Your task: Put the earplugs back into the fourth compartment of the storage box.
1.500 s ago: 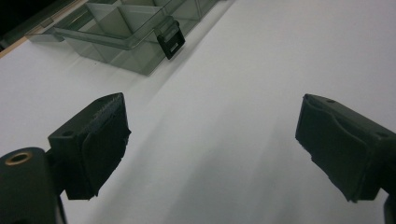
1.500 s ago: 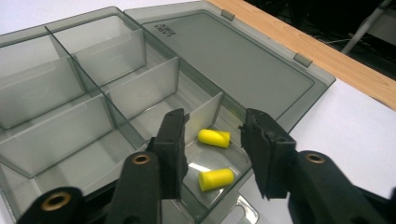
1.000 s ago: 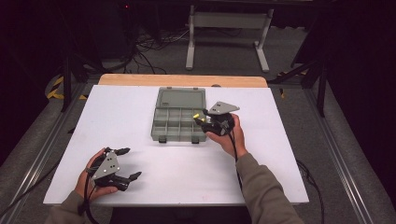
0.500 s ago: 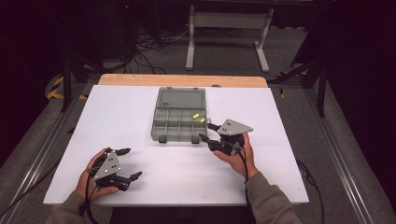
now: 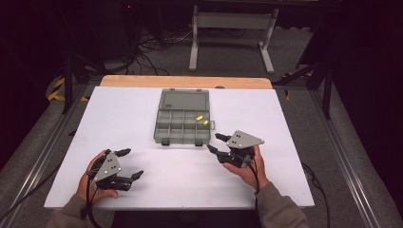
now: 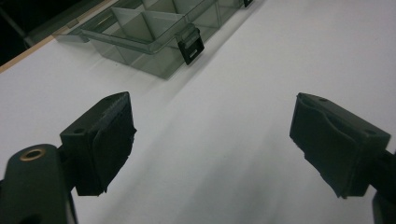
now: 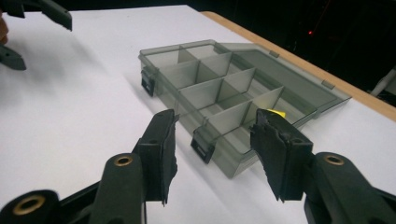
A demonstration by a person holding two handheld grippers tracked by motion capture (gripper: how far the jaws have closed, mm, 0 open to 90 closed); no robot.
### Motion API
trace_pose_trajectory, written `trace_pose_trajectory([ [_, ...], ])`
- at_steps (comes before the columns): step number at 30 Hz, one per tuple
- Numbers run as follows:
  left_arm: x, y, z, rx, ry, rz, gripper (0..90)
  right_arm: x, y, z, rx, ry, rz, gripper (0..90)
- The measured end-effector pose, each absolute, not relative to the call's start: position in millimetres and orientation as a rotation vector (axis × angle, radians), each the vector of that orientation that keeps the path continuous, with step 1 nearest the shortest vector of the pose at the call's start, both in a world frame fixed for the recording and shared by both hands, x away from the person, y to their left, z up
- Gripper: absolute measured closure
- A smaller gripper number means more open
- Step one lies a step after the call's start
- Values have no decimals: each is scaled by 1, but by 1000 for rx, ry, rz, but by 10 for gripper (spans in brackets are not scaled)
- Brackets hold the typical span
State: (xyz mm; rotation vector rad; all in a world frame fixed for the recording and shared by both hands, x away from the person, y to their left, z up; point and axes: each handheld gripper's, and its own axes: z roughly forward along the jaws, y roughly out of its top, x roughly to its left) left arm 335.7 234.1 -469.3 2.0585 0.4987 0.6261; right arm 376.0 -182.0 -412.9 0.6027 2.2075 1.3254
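An open grey compartment box (image 5: 183,126) lies at the table's middle back, lid folded away. Two small yellow pieces (image 5: 200,117) lie in its right-hand compartments; one yellow piece (image 7: 279,113) peeks out behind a jaw in the right gripper view. My right gripper (image 5: 213,142) rests just off the box's front right corner, pointing at it, open with nothing between its jaws (image 7: 212,149). The box (image 7: 224,88) sits beyond the tips, apart from them. My left gripper (image 5: 134,162) lies at the near left, open wide and empty (image 6: 212,140), with the box (image 6: 140,32) farther off.
The white tabletop (image 5: 142,104) has bare room on both sides of the box and in front of it. A wooden edge (image 5: 185,81) runs along the back. Behind the table, a metal stand (image 5: 233,28) and cables lie on the dark floor.
My right gripper has drawn back from over the box's right compartments to the table off its front right corner. The left gripper has stayed where it was.
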Motion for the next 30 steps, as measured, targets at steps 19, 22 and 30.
trace_pose_trajectory([
  [19,337,242,-465,2012,560,667,422,371,-179,-426,515,2318,1287,707],
  [22,338,242,-465,2020,562,663,500,371,-180,-428,503,2333,1291,792],
  [30,339,242,-465,2031,550,632,780,375,-184,-434,502,2358,1264,900],
])
